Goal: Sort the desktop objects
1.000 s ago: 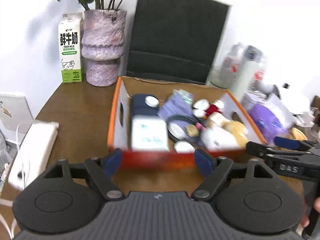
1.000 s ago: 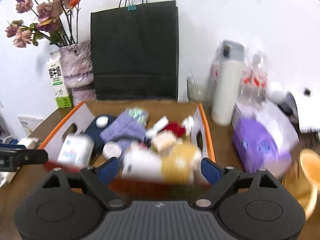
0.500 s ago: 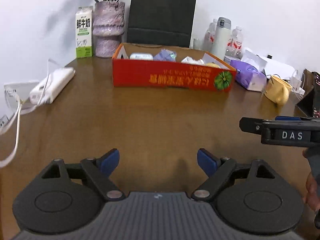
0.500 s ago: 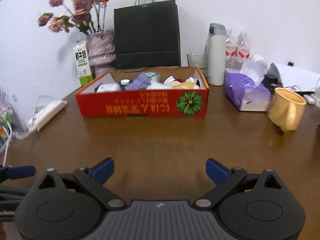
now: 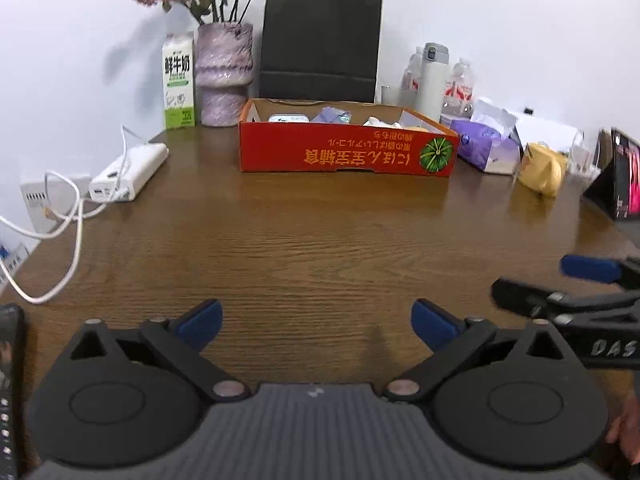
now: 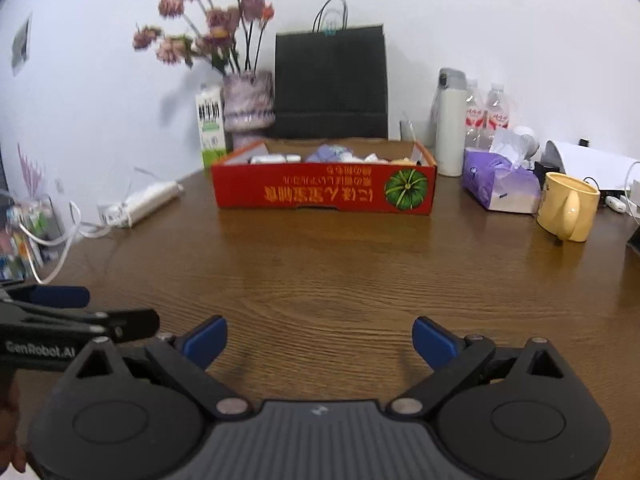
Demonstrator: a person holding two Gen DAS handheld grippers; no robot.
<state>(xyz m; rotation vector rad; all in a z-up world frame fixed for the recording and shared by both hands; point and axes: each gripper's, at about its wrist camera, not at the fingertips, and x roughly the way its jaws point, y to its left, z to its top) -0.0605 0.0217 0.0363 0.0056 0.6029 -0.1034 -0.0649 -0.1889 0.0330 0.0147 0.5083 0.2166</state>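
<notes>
I am holding both grippers low over the near edge of the table (image 5: 320, 248), side by side and pointing at the far edge. My left gripper (image 5: 316, 320) is opening its jaws wide, and nothing but bare wood is showing between its blue fingertips (image 5: 200, 318). My right gripper (image 6: 319, 338) is standing spread just as wide, also over empty wood and holding nothing.

Past the tips the middle of the table is lying clear, so nothing is blocking a straight reach forward.

Beyond that, the red box (image 5: 346, 148) is sitting near the far edge with its long side running across my line of sight, parallel to that edge. Small items are peeking over its rim, too low for me to tell apart. From the left gripper the box is lying dead ahead and slightly right; from the right gripper (image 6: 324, 188) it is almost centred. I am judging neither hand clearly nearer, so each one suits its own end.

Further right, a tissue pack (image 6: 500, 186) and yellow mug (image 6: 568, 210) are standing beside the box, closer to my right hand.
</notes>
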